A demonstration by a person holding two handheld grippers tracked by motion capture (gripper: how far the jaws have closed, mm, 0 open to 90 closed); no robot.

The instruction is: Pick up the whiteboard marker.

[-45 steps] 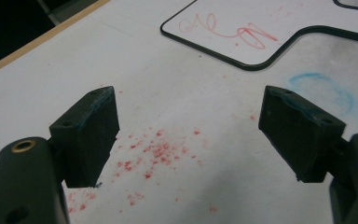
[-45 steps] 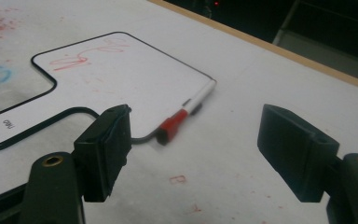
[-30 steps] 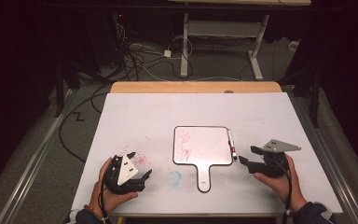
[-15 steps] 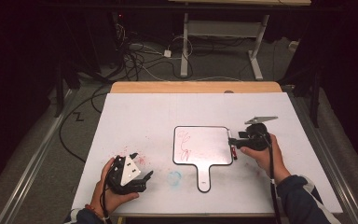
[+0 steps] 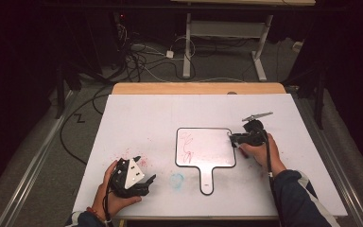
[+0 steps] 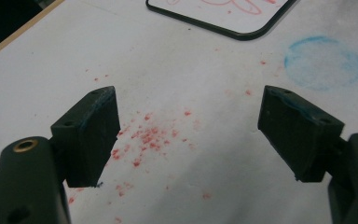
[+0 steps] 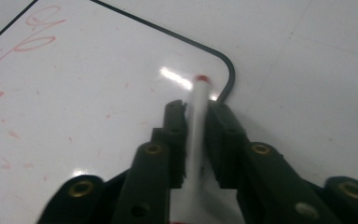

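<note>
A small whiteboard (image 5: 208,142) with a black rim and a handle lies flat in the middle of the table, with red scribble (image 5: 187,145) on its left part. My right gripper (image 5: 233,137) is at the board's right edge, shut on a white marker (image 7: 197,122) with a red end. In the right gripper view the marker points over the board's rounded corner (image 7: 227,70). My left gripper (image 5: 145,181) rests near the table's front left, open and empty, its jaws wide apart (image 6: 189,100) over red specks on the table.
The white table top (image 5: 146,118) carries red specks (image 6: 147,137) and a blue round smudge (image 6: 325,62) left of the board's handle (image 5: 207,182). Cables and a desk frame stand on the floor beyond the far edge.
My right gripper moved from the table's right side left and forward to the board's right edge and closed on the marker that lay there. The left gripper stayed put.
</note>
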